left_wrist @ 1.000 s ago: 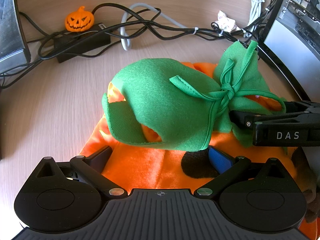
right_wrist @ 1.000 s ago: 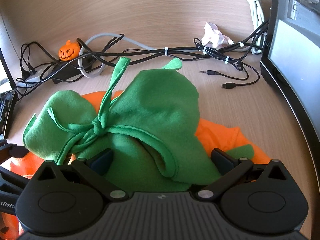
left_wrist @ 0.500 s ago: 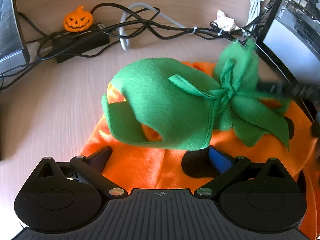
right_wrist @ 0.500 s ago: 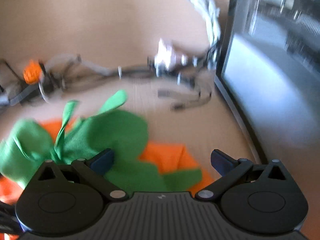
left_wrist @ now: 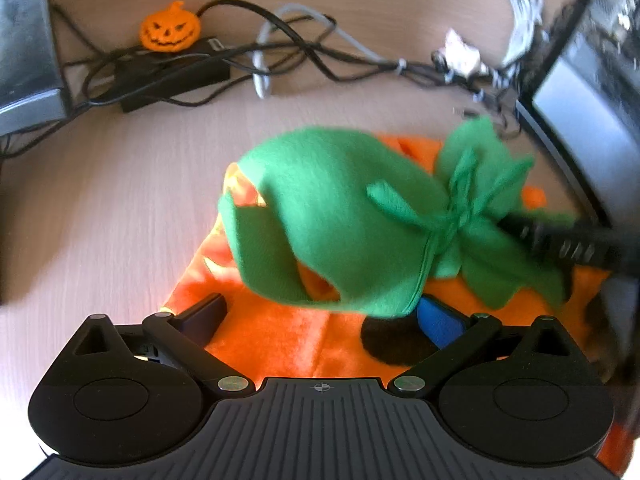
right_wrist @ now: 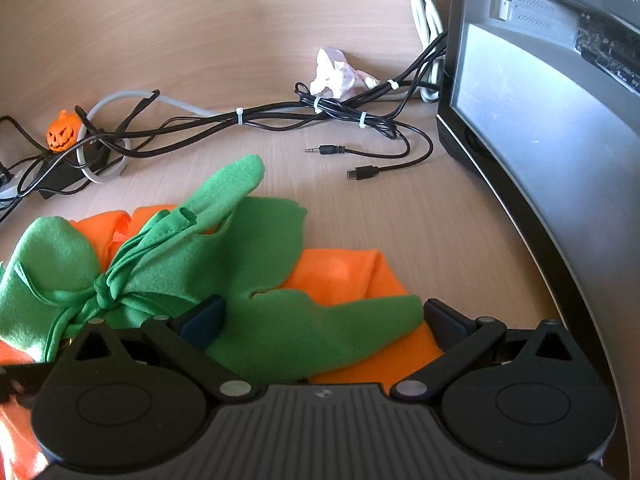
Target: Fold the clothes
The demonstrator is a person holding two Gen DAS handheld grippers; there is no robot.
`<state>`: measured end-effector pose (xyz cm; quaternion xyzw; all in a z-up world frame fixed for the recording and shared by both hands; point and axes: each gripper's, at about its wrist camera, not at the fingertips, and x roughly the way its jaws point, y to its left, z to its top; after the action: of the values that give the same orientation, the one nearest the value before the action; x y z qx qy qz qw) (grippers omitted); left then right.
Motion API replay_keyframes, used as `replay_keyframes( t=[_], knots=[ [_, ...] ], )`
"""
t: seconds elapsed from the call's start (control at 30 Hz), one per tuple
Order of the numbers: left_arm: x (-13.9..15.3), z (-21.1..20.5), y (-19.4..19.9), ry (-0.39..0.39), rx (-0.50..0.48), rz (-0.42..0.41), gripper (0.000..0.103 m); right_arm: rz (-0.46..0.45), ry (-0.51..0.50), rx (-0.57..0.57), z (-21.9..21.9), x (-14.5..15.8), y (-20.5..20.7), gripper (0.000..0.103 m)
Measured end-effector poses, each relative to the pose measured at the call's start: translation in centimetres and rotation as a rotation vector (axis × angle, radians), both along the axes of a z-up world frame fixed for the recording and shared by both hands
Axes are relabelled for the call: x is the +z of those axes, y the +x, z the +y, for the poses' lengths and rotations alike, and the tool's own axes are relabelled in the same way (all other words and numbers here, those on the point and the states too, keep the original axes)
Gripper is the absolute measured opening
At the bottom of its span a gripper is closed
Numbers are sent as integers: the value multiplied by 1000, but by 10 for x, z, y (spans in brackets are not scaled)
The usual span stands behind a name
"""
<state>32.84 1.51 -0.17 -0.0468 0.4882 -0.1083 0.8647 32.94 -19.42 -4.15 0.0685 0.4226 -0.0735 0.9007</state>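
Left tool (left_wrist: pixel 320 316) wide open, nothing gripped, fingers low over the orange costume (left_wrist: pixel 276 336) at its near edge; its right blue pad sits beside a black patch (left_wrist: pixel 394 344) on the fabric. Right tool (right_wrist: pixel 322 318) also wide open, holding nothing, green collar (right_wrist: pixel 224 264) lying between its fingers. Costume lies crumpled on the table (right_wrist: pixel 420 220), green collar with knotted ties (left_wrist: pixel 452 220) heaped over the orange body. In the left view the right tool comes in blurred over the collar's right side. Behind: tangled cables (right_wrist: pixel 280 116), a small pumpkin figure (left_wrist: pixel 170 32), crumpled paper (right_wrist: pixel 336 74). Monitor (right_wrist: pixel 552 92) at right.
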Motion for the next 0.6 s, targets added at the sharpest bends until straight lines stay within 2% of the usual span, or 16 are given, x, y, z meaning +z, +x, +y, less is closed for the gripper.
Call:
replay_keyframes(
  t=[0.13, 0.2, 0.23, 0.33, 0.4, 0.5, 0.6],
  knots=[
    [34, 2, 1, -19, 23, -140, 103, -1, -15, 6, 2, -1, 1, 103],
    [44, -1, 8, 17, 30, -192, 103, -4, -33, 12, 4, 0, 1, 103],
    [44, -4, 14, 59, 27, -201, 103, -3, -39, 16, 5, 0, 2, 103],
    [31, -16, 31, 215, 22, -192, 103, 8, -44, 28, 5, 2, 3, 103],
    [18, -20, 37, 284, 25, -159, 103, 15, -49, 41, 4, 7, 3, 103],
    [5, -19, 38, 304, 12, -121, 103, -29, -53, 54, 3, 24, -4, 103],
    [0, -19, 33, 340, -16, -118, 103, -93, -86, 42, 5, 36, -9, 103]
  ],
)
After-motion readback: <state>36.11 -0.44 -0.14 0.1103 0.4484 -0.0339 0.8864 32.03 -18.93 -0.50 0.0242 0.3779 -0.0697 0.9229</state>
